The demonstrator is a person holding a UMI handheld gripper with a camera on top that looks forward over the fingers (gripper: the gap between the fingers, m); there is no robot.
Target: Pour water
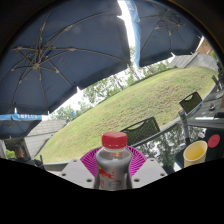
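A clear plastic bottle with a red cap and a red-and-silver label stands upright between my gripper's fingers. Both magenta pads press against its sides, so the gripper is shut on it. The bottle is held up in the air, with the lawn behind it. A yellow cup stands to the right on a table, beyond the fingers. The bottle's lower part is hidden.
Large blue parasols hang overhead. A green lawn slopes away ahead. A dark chair stands behind the bottle, and a red object lies next to the yellow cup.
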